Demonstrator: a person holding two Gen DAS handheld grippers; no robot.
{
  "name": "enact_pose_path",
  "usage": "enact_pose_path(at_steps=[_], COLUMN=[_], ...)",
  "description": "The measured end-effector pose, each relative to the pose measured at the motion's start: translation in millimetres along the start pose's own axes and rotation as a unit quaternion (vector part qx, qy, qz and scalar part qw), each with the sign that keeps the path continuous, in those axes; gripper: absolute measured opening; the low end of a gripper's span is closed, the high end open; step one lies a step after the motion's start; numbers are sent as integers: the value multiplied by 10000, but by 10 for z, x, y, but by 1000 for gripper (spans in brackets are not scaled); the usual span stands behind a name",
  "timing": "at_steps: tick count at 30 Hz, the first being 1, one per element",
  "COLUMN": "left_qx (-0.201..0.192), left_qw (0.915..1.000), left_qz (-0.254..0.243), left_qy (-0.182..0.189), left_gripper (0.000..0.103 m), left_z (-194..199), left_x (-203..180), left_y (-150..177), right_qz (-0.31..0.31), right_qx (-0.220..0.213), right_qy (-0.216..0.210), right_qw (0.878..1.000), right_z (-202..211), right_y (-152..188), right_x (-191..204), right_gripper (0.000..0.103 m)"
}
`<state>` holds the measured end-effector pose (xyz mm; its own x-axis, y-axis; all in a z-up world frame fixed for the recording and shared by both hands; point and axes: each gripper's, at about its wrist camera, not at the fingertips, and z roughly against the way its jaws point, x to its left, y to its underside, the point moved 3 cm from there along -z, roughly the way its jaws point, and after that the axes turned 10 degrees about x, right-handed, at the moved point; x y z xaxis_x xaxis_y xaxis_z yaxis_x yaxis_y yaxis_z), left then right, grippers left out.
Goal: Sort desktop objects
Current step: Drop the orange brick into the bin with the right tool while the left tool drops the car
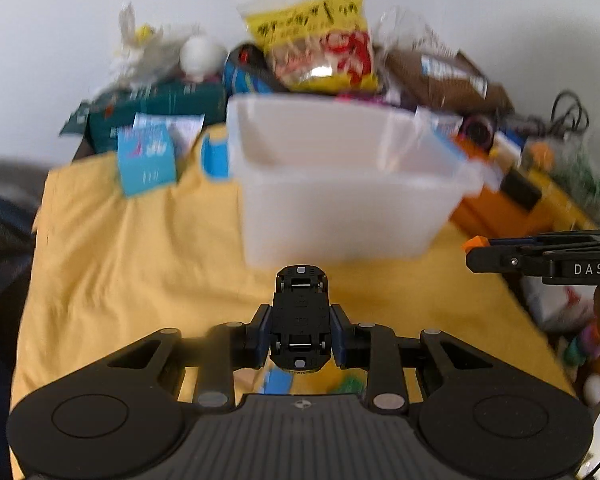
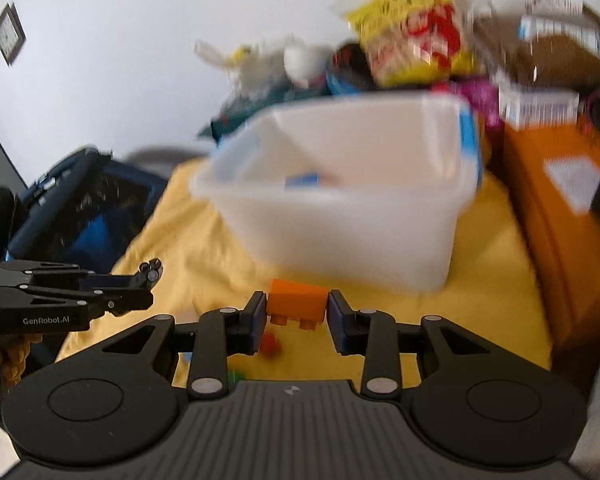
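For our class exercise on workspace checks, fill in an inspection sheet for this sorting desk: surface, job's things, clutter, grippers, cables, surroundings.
Surface: wrinkled yellow cloth covers the desk.
Job's things: translucent white plastic bin with a small blue piece inside; black toy car; orange building block.
Clutter: yellow snack bag, brown packet, orange box piled behind and beside the bin.
Grippers: left gripper shut on the car; right gripper around the block, contact unclear.
Cables: black cable at far right.
Surroundings: white wall, framed wall clock.
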<state>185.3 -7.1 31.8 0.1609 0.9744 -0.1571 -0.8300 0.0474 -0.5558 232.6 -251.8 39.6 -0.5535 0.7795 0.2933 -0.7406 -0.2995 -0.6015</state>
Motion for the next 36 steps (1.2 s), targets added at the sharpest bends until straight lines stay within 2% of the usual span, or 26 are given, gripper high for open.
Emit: enact_pose_path(at_steps=[4,12,21,25,26,27,28,29,32,36], left_qx=[-120,4,406,477,468,483,512,516,460,342], left_qw=[9999,9999,9991,9987,9987,9985,9981,9974,9975,9975], left_qz=[-86,-158,-78,-102,-90,-64,-28,12,-41,-372], left_qy=[25,50,32,-120,-187,-258,-351,-502,-531,-498], left_gripper=[33,33,33,33,37,43,59,62,62,62], left_z=[36,-85,-384,-476,-492,-514,-536,-543,-499,-364], left_x=[-47,-110,-90,-70,-57,-33,-10,18,73,75], left_y=[-414,-1088,-1449,-1597,-1622,-1646,-1654,-1646,-1568,-1200], right_qz=[72,-102,-99,-207,-209,-227,-243,-239,-182,168], right_qx=[-138,12,368,565,618,657,648,643,488,200], right_qy=[127,324,612,807,892,984,1066,1103,994,733], right_qw=[9998,9994,9974,9949,9939,9927,9919,9915,9937,9970], right_z=[78,25,-244,-403,-439,-466,-483,-484,-399,-195], right_y=[-335,-782,-1012,-1092,-1100,-1099,-1089,-1078,-982,-674], right_x=[-71,-290,-427,-514,-539,-563,-587,-596,-548,-307], right_gripper=[36,36,36,39,44,59,62,60,60,60])
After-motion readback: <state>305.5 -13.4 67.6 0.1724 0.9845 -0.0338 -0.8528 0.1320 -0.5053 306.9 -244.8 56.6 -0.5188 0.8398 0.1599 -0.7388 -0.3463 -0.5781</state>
